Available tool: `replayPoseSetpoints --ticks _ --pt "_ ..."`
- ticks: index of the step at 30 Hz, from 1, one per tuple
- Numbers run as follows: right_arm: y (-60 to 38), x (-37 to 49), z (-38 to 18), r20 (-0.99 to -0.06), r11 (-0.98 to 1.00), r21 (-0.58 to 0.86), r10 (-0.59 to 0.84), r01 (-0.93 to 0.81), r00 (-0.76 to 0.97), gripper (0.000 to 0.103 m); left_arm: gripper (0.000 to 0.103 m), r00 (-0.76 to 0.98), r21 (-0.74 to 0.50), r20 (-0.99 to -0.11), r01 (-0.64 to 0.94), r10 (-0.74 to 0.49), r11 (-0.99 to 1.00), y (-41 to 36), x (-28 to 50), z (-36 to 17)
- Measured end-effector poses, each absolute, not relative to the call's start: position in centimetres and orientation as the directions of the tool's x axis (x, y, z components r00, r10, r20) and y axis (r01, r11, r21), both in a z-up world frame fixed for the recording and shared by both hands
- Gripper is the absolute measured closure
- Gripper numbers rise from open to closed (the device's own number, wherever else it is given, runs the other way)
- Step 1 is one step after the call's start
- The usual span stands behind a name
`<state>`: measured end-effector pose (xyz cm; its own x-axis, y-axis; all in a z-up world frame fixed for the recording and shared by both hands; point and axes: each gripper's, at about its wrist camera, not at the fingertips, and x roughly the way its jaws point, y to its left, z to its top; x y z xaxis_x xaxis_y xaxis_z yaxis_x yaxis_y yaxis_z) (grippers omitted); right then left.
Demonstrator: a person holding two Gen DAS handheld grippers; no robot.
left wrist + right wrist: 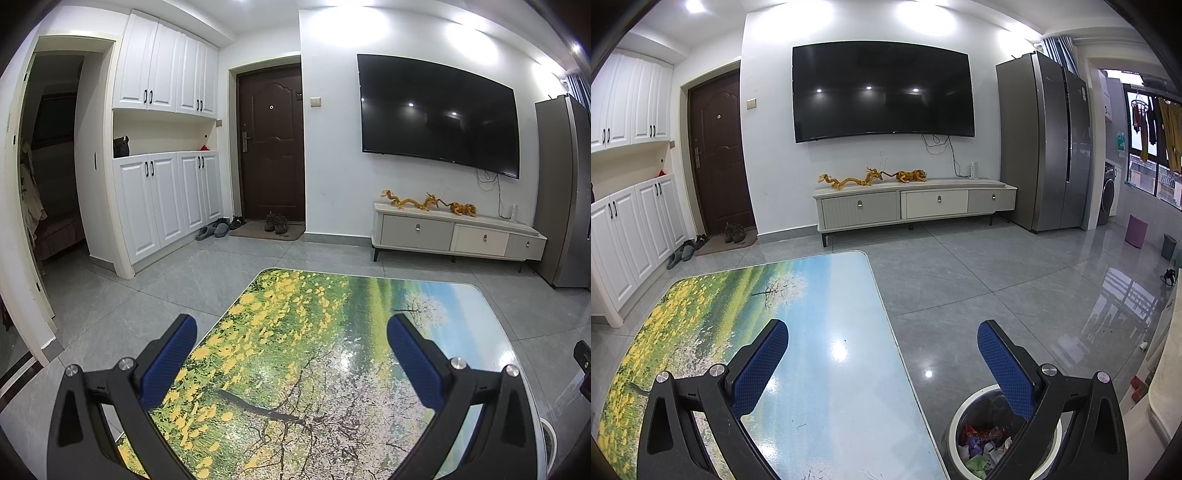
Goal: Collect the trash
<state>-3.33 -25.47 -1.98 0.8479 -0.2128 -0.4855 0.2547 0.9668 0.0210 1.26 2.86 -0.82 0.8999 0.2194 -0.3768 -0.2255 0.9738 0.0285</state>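
over the printed table (827,369), both tools (291,343) (882,343) wide open and empty, trash bin (964,410) beside its right edge

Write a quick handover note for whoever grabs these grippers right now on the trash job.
Left gripper: open, holding nothing, above the table.
Right gripper: open, holding nothing, over the table's right edge.
Trash bin: on the floor right of the table, wrappers and paper scraps already inside.
Done: no trash shows on the tabletop.
Left: check areas outside both views for leftover trash.

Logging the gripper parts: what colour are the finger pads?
Blue, textured pads on black fingers; clearest in the right wrist view.
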Motion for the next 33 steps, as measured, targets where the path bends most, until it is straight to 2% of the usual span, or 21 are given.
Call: replayPoseSetpoints --ticks 33 --pt "-25.15 -3.05 -1.71 -0.493 0.968 0.008 -0.216 0.252 0.843 0.000 0.000 0.893 0.026 -0.404 -0.205 0.198 0.978 3.12 1.86 -1.07"
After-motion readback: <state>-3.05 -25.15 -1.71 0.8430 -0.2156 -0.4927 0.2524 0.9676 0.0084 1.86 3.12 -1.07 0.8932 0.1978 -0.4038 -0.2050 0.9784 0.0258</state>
